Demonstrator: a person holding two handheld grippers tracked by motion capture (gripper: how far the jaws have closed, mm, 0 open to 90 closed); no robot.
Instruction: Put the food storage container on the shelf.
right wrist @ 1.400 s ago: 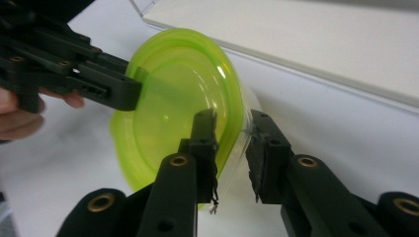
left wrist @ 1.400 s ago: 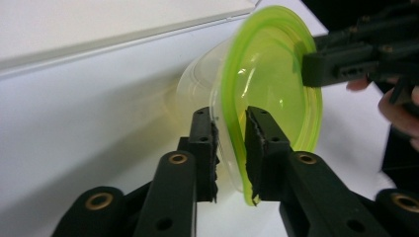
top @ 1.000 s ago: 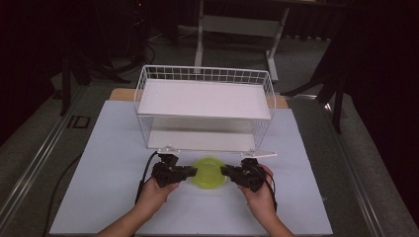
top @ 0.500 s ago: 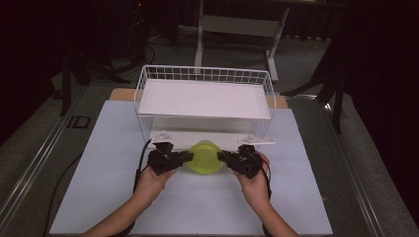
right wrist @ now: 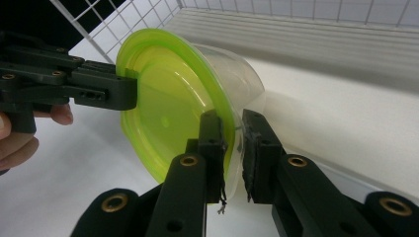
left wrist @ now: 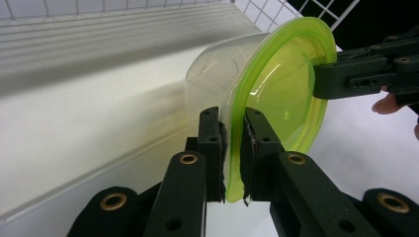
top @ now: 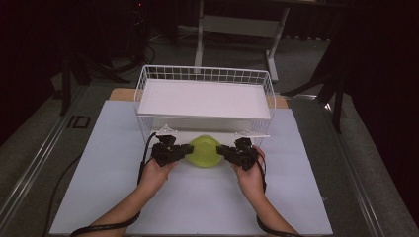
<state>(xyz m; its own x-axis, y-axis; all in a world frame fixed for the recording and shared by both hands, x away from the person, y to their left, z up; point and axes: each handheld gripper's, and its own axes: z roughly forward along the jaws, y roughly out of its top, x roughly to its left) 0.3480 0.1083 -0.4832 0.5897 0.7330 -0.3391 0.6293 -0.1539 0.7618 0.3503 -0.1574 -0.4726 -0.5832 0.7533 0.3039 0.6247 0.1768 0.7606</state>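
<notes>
A clear plastic container with a yellow-green lid (top: 205,150) hangs between both grippers at the front of the white wire rack (top: 143,94), its clear body pointing under the rack's upper shelf. My left gripper (top: 188,148) is shut on the lid's left rim; in the left gripper view its jaws (left wrist: 233,128) pinch the green rim (left wrist: 281,94). My right gripper (top: 222,149) is shut on the opposite rim, and the right gripper view shows its jaws (right wrist: 232,128) clamping the lid's edge (right wrist: 168,103). The container is tipped on its side, lid toward me.
The rack has a white upper shelf (top: 205,98) and a lower white floor (left wrist: 74,123) just beyond the container. It stands on a white mat (top: 113,163) covering the table. A desk frame (top: 237,24) stands in the dark behind.
Both hands have carried the container forward, from the open mat to the front opening of the rack's lower level. The grips look unchanged.
</notes>
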